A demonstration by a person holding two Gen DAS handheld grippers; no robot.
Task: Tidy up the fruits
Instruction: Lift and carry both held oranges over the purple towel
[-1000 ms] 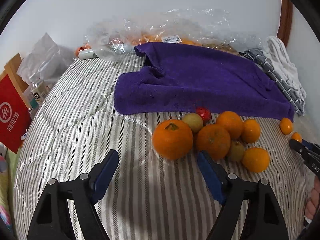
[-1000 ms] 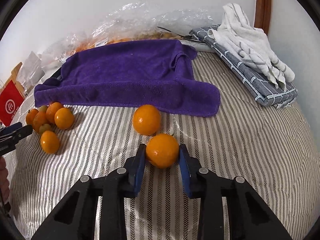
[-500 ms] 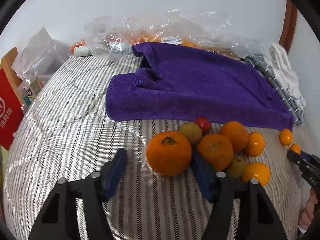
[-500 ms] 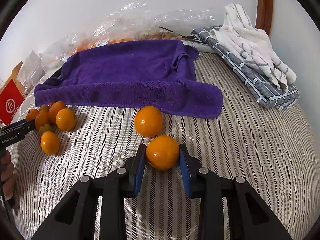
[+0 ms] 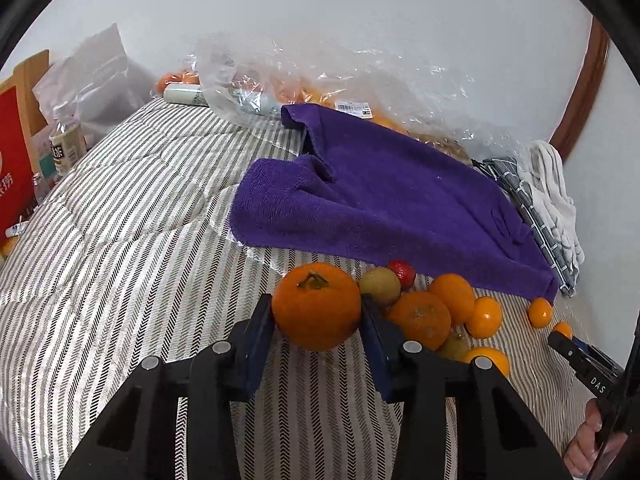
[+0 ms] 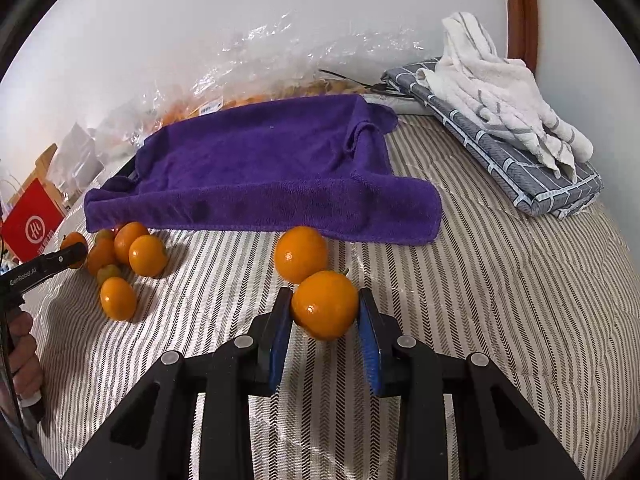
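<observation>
We are closing the left tool (image 5: pixel 318 322) around the large orange (image 5: pixel 317 306), its jaws having just been narrowing; the blue pads are sitting against both sides of the fruit, though we are not certain how firmly they are pressing. The orange is resting on the striped bed cover (image 5: pixel 120 248), at the near-left edge of a cluster of smaller fruits (image 5: pixel 436 312) just below the purple towel (image 5: pixel 384 196). We are holding the right tool (image 6: pixel 325 320) clamped on a small orange (image 6: pixel 325 305), which is sitting just in front of another orange (image 6: pixel 301 254) near the towel's edge. A folded grey cloth (image 6: pixel 516 164) is lying well apart at the right.
</observation>
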